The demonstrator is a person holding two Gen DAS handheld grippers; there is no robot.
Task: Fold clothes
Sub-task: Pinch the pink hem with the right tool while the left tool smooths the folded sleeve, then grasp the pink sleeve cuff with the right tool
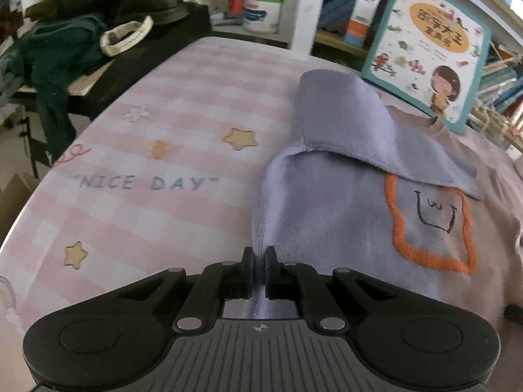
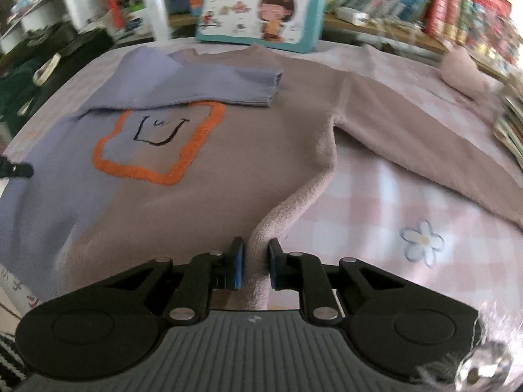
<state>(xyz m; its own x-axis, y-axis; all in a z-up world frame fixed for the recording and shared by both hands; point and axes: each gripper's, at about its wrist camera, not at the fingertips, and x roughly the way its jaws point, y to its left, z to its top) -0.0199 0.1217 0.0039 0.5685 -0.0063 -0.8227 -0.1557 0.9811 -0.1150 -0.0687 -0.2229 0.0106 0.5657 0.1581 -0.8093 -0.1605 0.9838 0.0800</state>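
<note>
The knitted sweater, half lilac and half dusty-pink with an orange-outlined face motif [image 2: 157, 140], is lying flat, front up, on the pink-and-white checked tablecloth [image 1: 170, 104], its collar toward the upright teal-bordered picture book [image 2: 261, 3].

Step in hand: both grippers are taking hold at the bottom hem, one at each lower corner. The left gripper [image 1: 260, 269] is standing with its jaws brought together on the lilac side edge, a thin strip of knit pinched between the pads. The right gripper [image 2: 255, 263] is clamping a bunched ridge of the pink edge, which is rising up between its jaws. The lilac sleeve [image 2: 209, 81] is already lying folded across the chest; the pink sleeve [image 2: 425, 137] is still lying spread out to the side on the cloth.

Judgement on the next move: it is likely calling for both hands to be lifting together and carrying the hem evenly, keeping the two corners level so the body is not skewing. The spread pink sleeve may be needing to come in first, or it will be trailing outside the fold.

Differences between views: the right wrist view is showing the whole sweater front, the spread pink sleeve, a row of books and the tip of the left gripper at its left edge. The left wrist view is showing the bare cloth with "NICE DAY" lettering and a heap of dark clothes [image 1: 65, 42] beyond the table.
</note>
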